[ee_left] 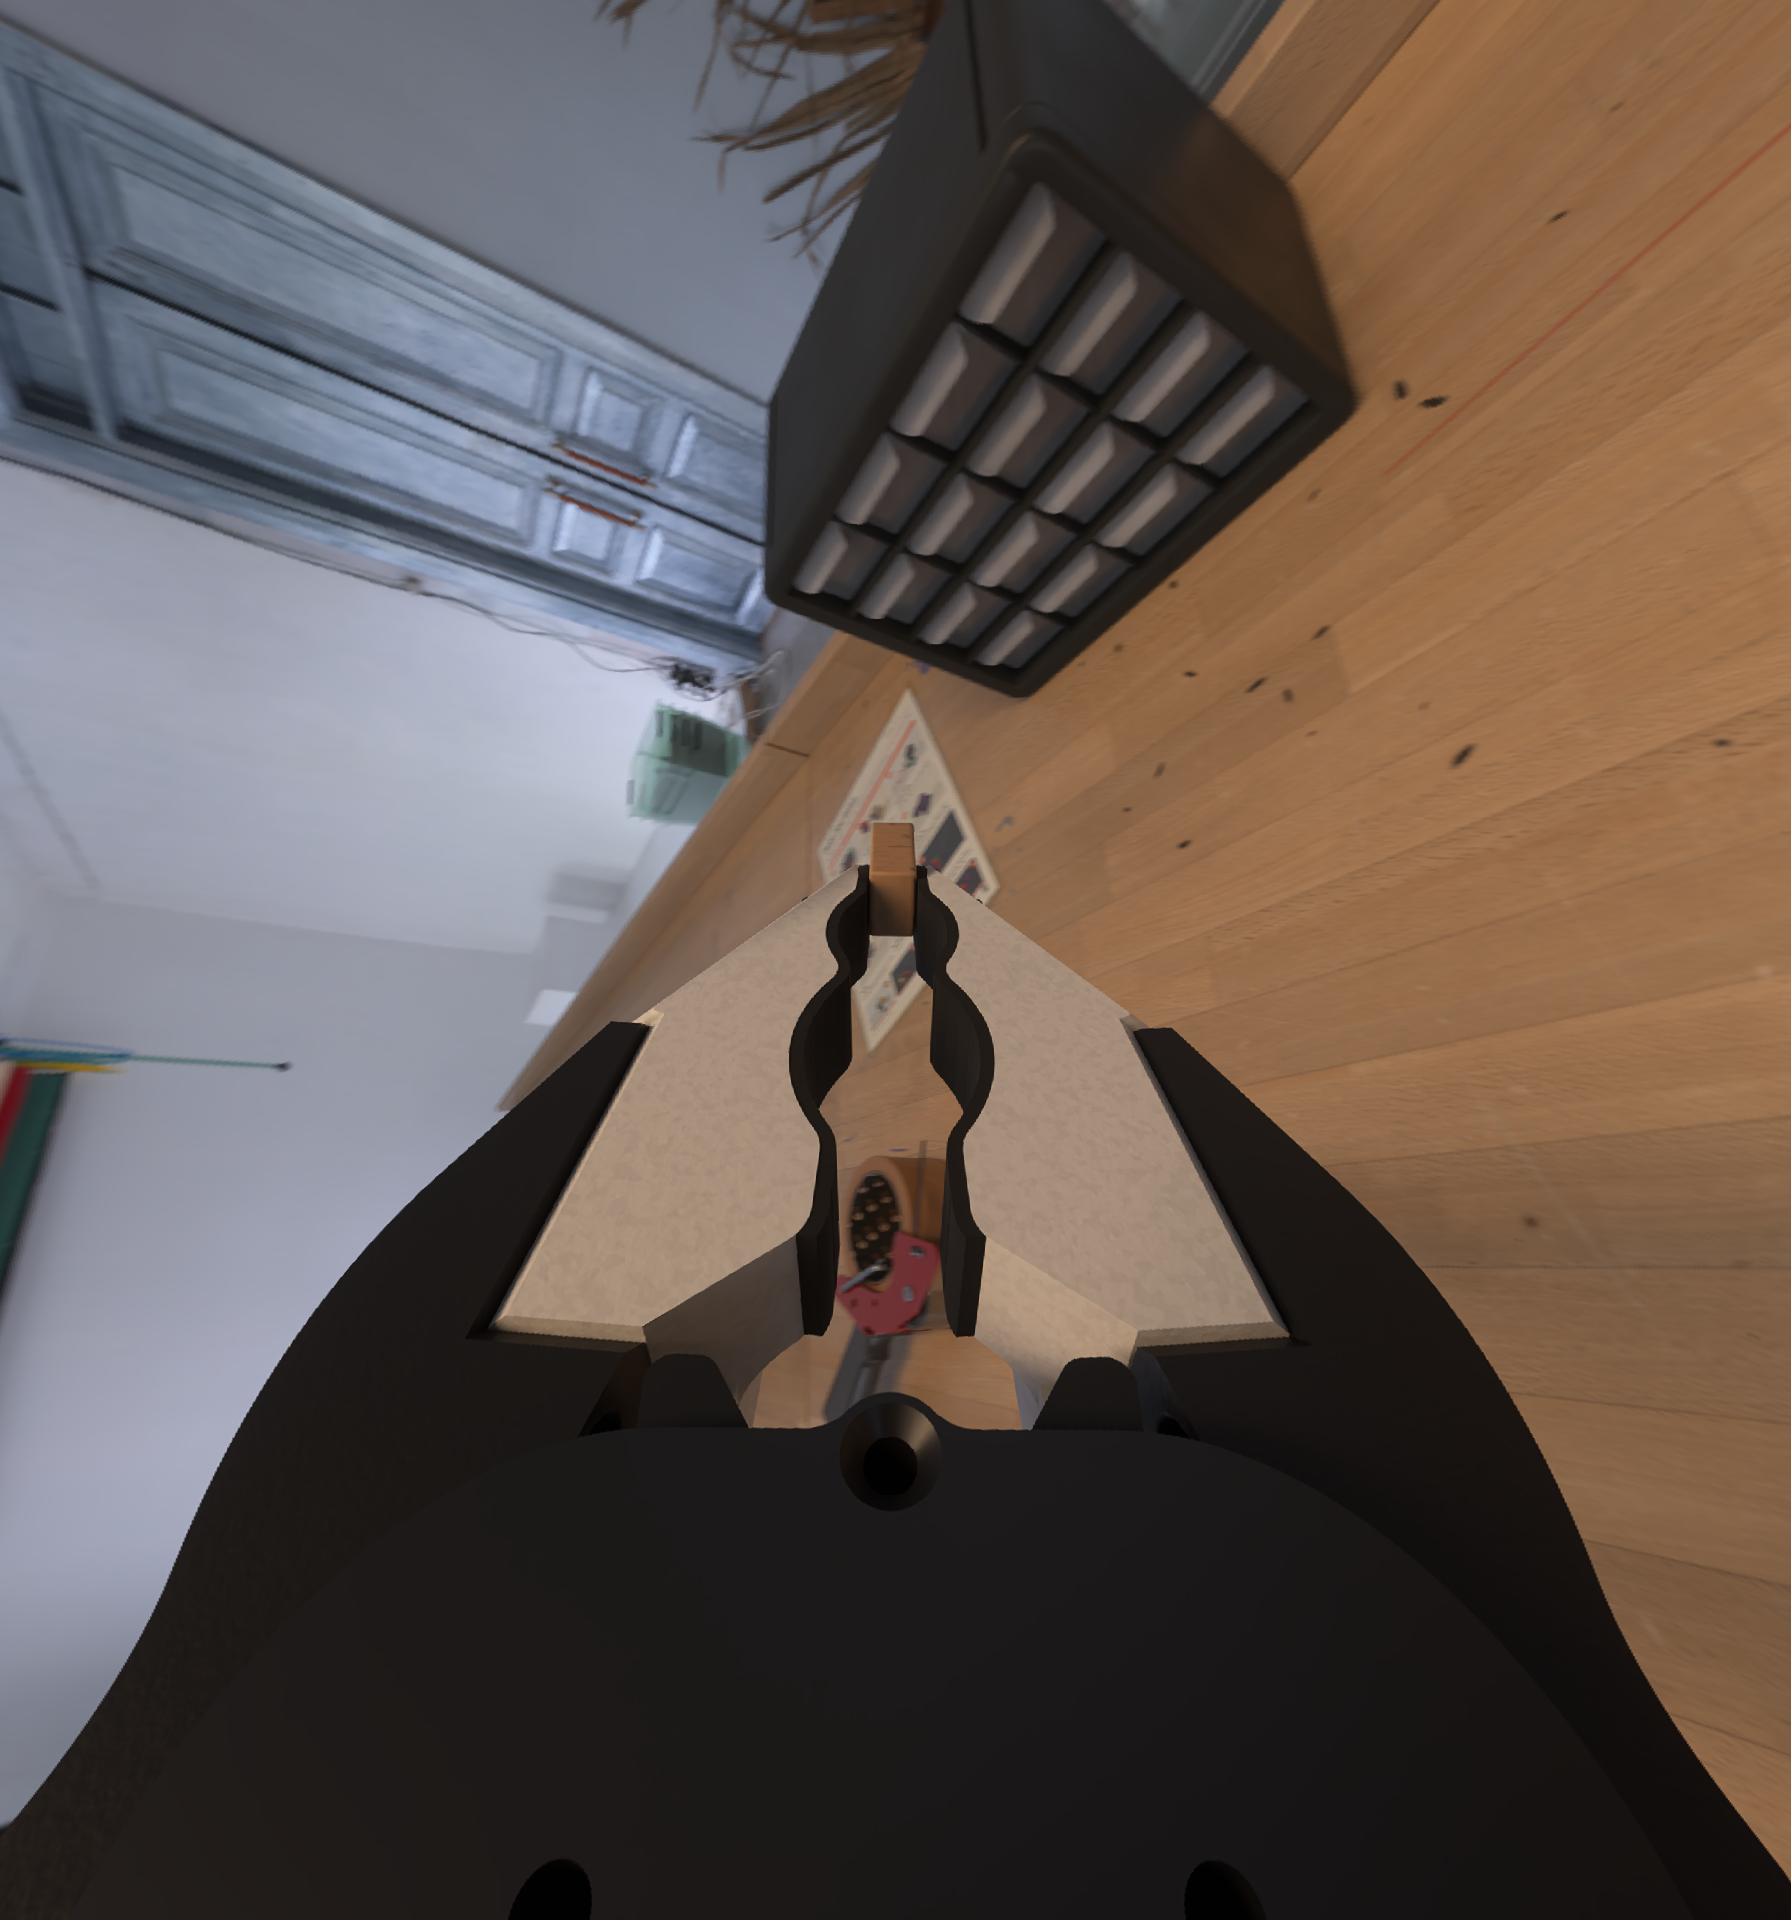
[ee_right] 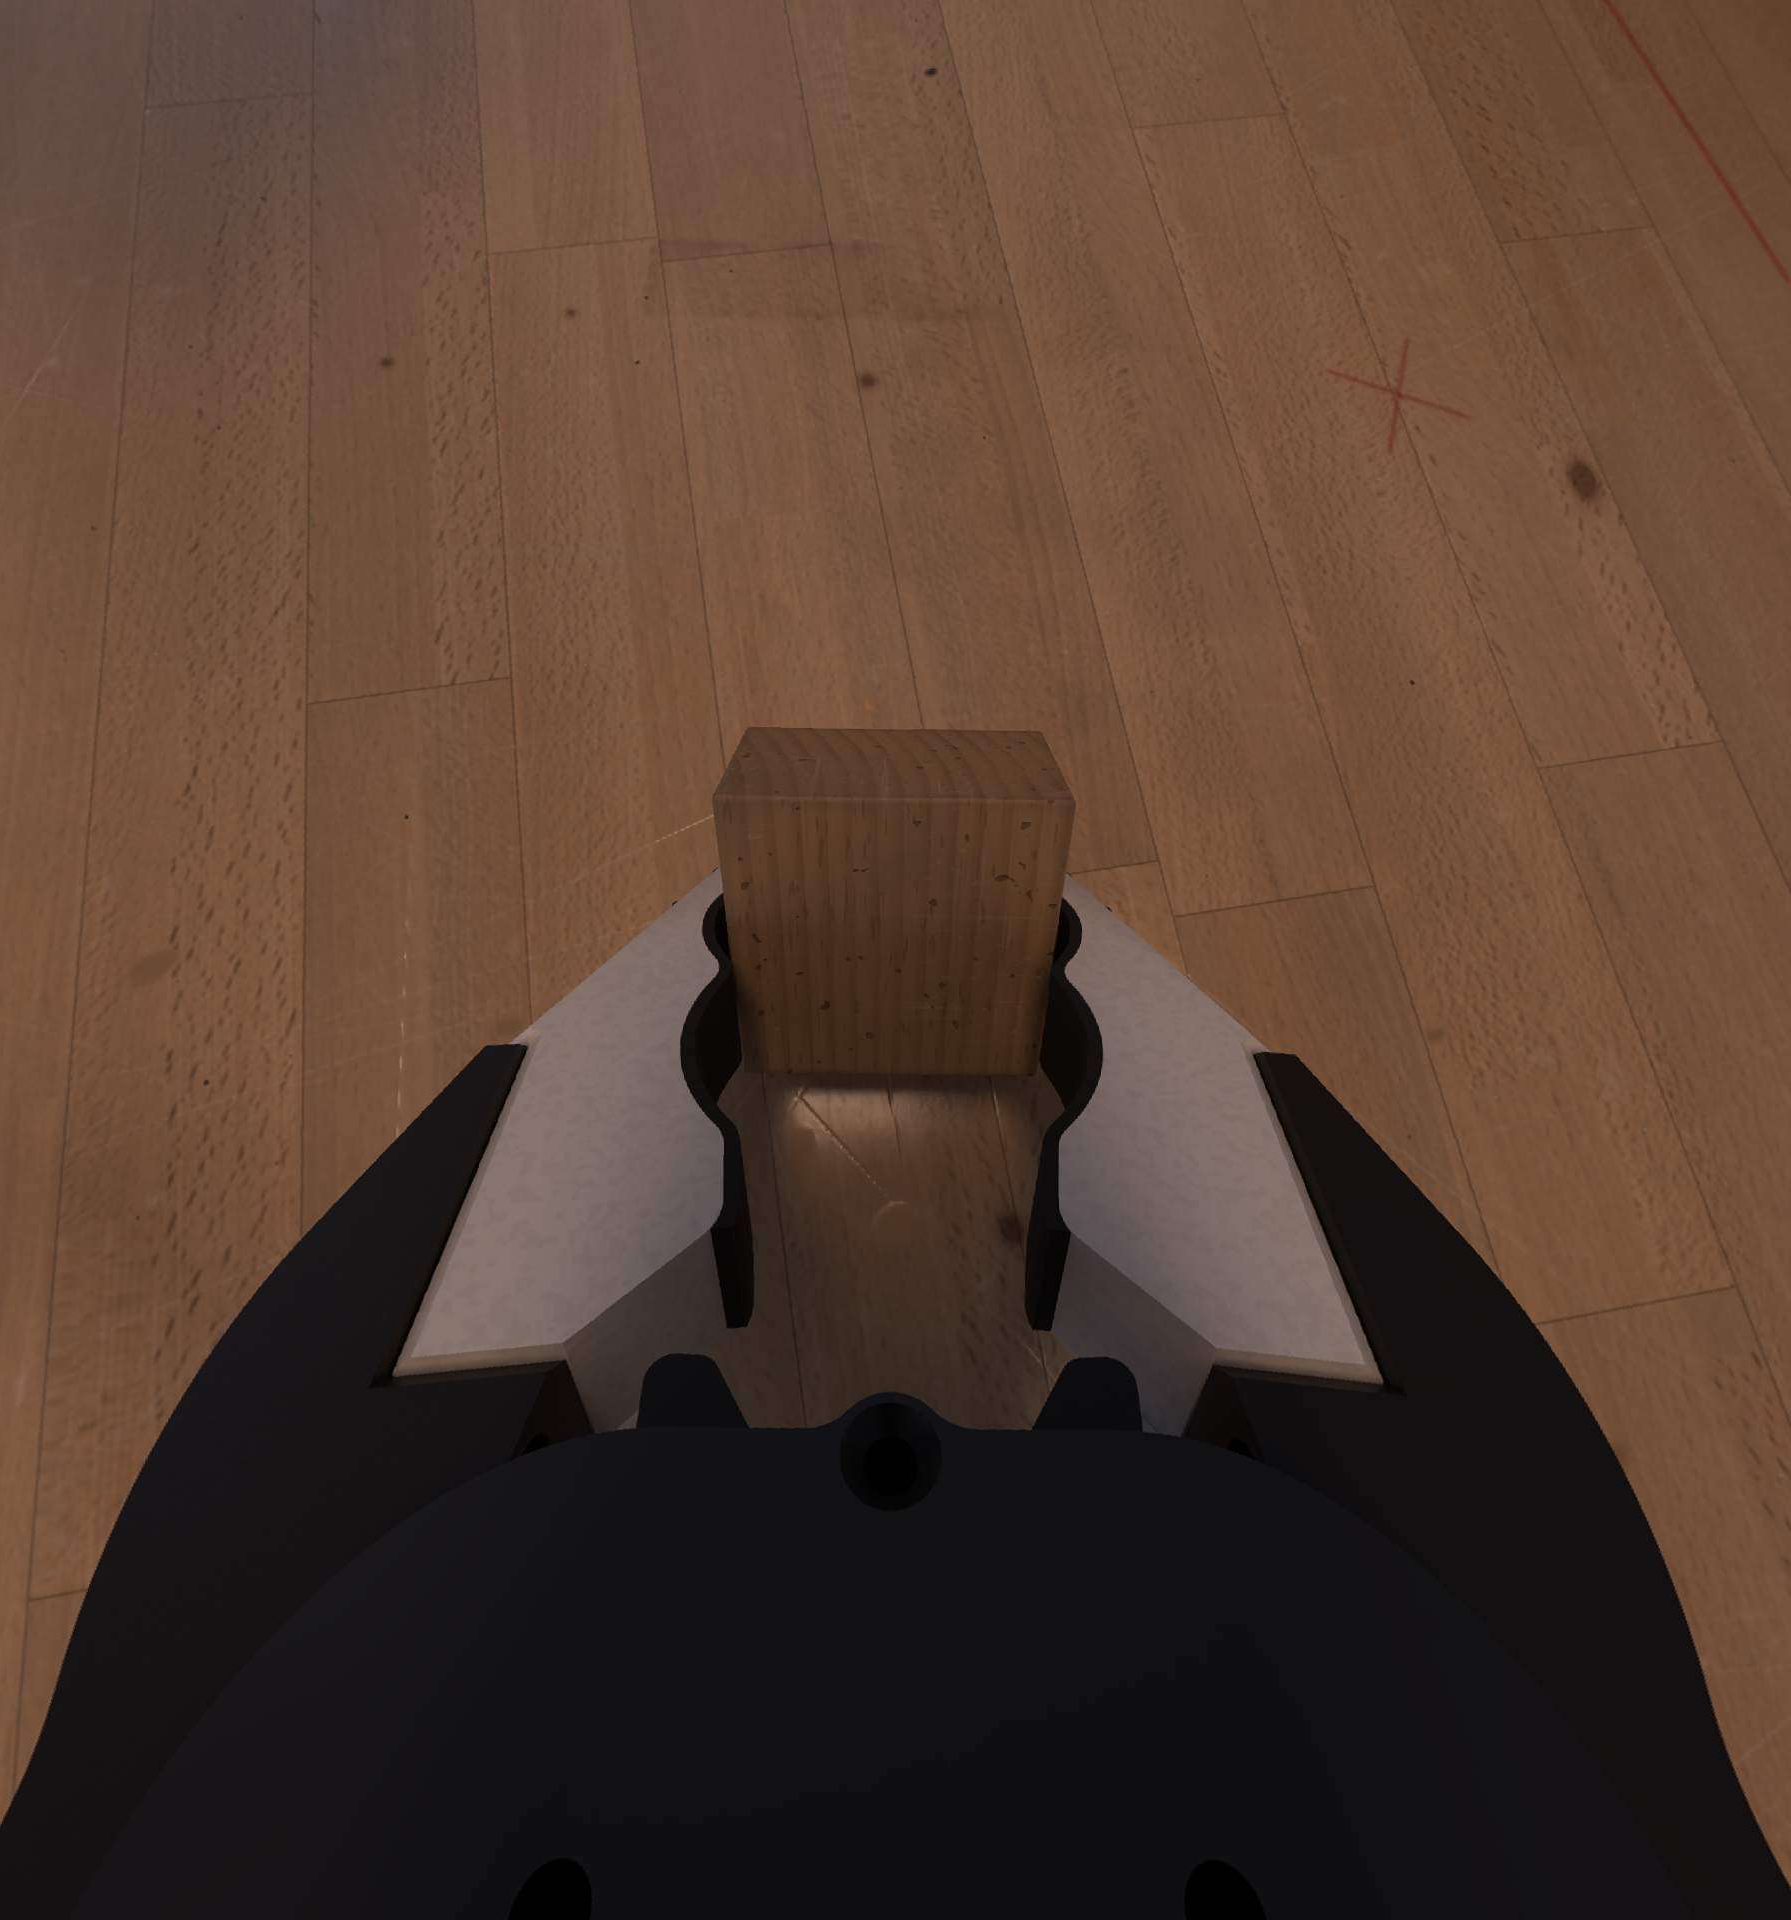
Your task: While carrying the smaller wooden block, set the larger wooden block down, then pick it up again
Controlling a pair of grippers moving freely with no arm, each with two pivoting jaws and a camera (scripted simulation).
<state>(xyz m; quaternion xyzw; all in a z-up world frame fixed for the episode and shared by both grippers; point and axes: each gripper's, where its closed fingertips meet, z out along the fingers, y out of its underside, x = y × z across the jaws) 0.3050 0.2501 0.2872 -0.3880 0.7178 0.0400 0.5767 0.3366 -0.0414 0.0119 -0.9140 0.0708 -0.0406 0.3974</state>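
In the left wrist view, my left gripper is shut on the smaller wooden block, pinched narrowly at the fingertips and held off the wooden table. This view is rolled, so the table runs up the right side. In the right wrist view, my right gripper has its jaws against both sides of the larger wooden block, a light brown cube with dark specks. It is held low over the table. I cannot tell whether the cube touches the surface.
A black cabinet of several small grey drawers stands on the table beyond the left gripper. A printed sheet lies flat near it. A round wooden piece with holes and a red object show between the left fingers. A red cross mark is on the table.
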